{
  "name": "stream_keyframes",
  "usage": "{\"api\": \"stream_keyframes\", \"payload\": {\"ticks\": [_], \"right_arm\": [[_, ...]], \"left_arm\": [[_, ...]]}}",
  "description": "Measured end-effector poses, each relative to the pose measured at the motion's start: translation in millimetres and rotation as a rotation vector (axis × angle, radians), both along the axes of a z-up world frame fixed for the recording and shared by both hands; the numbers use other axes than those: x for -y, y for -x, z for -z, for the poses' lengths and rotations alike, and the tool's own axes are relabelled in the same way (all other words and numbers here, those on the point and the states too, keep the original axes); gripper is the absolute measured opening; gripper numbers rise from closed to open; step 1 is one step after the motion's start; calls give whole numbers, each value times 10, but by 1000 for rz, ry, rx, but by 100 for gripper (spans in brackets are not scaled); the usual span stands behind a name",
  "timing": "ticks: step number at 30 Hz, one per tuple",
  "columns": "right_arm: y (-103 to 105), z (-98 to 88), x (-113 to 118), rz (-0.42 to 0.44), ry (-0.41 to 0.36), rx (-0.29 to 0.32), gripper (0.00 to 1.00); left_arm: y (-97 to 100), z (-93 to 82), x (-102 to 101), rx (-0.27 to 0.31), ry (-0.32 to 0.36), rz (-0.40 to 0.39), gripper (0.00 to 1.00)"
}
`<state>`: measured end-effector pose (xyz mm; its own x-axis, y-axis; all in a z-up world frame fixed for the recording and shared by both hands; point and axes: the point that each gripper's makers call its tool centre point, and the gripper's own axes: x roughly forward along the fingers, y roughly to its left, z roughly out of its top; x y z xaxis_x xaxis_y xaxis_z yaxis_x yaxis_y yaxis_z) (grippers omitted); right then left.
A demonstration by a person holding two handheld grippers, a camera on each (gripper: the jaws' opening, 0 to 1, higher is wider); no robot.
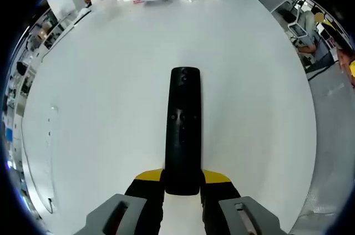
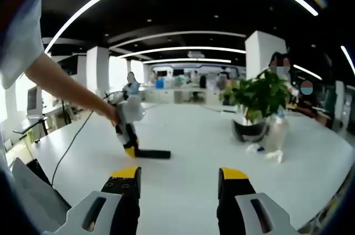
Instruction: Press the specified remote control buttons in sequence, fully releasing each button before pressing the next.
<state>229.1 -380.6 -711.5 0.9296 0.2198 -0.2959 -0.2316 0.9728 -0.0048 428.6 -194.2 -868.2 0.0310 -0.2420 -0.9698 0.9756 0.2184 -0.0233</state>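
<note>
The left hand-held gripper (image 1: 182,190) grips the near end of the black remote (image 1: 183,129), which lies on the white surface (image 1: 100,107). The right hand-held gripper (image 2: 178,182) is open and well apart from the remote. No button looks pressed yet. Next, I think the right one must come over the remote and push a button.

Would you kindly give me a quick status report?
Left gripper shut on remote, held over white table. Right gripper open, empty, back from it. Nothing blocking.

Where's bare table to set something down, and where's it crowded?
Bare: white table on both sides of the remote held in the left claw, and in front of the open right claw. Crowded: far edge by the potted plant, dark bowl and crumpled tissues.
</note>
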Motion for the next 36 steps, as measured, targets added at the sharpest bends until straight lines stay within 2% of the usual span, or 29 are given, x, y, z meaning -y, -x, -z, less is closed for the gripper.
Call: {"api": "stream_keyframes", "payload": {"ticks": [14, 20, 36], "right_arm": [[0, 15, 9, 5, 7, -6, 52], [2, 19, 11, 7, 11, -8, 52], [8, 57, -10, 0, 28, -23, 50]], "left_arm": [[-164, 4, 4, -4, -13, 13, 24], [-229, 3, 8, -1, 3, 8, 24], [-395, 17, 16, -15, -50, 72, 24]]}}
